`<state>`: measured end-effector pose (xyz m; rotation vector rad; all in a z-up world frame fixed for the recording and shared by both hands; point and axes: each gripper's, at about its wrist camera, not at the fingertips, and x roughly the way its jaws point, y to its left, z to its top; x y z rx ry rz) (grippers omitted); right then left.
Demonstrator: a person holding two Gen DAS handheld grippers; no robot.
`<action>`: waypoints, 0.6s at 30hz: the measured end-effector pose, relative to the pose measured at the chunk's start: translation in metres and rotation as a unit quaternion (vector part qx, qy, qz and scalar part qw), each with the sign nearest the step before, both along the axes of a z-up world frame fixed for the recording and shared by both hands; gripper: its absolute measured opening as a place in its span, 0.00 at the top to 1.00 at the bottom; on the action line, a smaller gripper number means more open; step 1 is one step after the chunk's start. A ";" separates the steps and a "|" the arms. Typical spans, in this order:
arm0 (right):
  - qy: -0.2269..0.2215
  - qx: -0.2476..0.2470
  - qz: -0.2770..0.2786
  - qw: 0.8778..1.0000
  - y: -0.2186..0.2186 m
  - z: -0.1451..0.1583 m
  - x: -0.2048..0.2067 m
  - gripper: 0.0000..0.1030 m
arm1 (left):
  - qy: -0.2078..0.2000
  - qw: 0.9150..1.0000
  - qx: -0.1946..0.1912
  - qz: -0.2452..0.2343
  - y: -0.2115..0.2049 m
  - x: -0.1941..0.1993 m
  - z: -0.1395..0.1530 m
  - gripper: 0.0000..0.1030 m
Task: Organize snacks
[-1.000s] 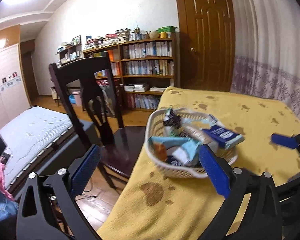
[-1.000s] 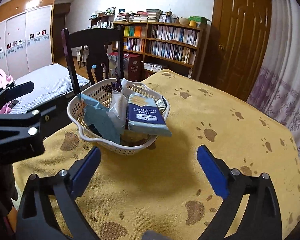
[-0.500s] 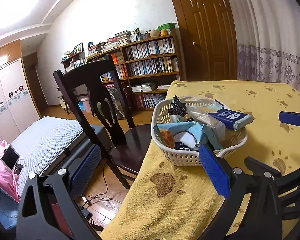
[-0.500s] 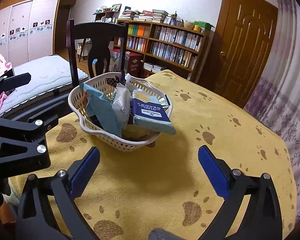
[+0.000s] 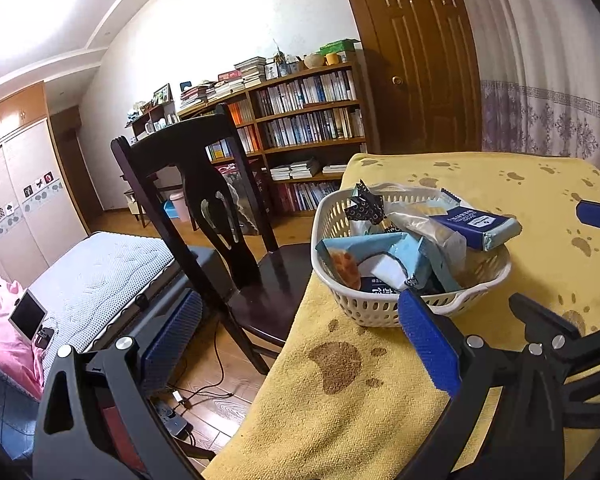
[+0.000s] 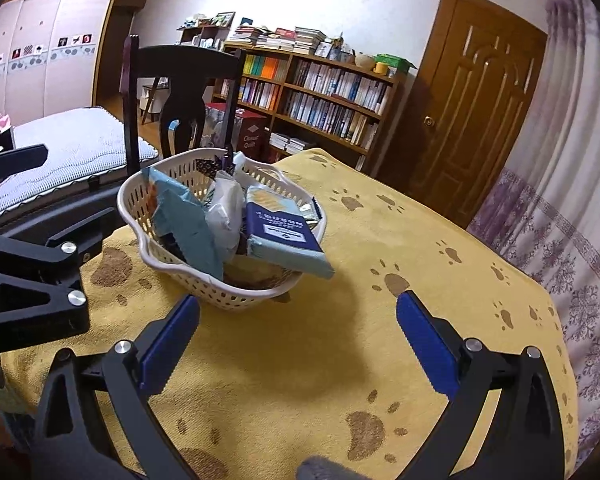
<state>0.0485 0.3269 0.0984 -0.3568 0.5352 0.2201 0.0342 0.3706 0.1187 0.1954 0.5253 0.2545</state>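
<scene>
Grippers hang empty before the snack basket, jaws wide.

Right gripper [image 6: 298, 344] faces the white basket [image 6: 168, 258], which lies ahead and a little left on the yellow paw-print cloth [image 6: 380, 360]; the dark-blue packet [image 6: 284, 236] overhangs the near rim, its long axis pointing back toward this gripper. Left gripper [image 5: 300, 344], equally wide, hangs half off the table edge beside the chair [image 5: 204, 200], basket ahead-right; the right looks better aligned.

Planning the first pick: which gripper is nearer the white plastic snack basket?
Left. The left gripper has one finger almost at the white plastic snack basket; the right gripper hangs farther back.
</scene>
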 end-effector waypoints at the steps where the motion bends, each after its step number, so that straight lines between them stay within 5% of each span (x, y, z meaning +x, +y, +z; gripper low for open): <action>1: -0.001 -0.003 0.002 1.000 0.001 0.000 -0.001 0.05 | 0.000 1.000 0.001 0.000 0.000 0.000 0.000 0.03; 18: 0.005 -0.009 -0.002 1.000 0.004 -0.003 0.003 0.05 | 0.004 1.000 0.007 -0.004 -0.002 0.000 -0.002 0.03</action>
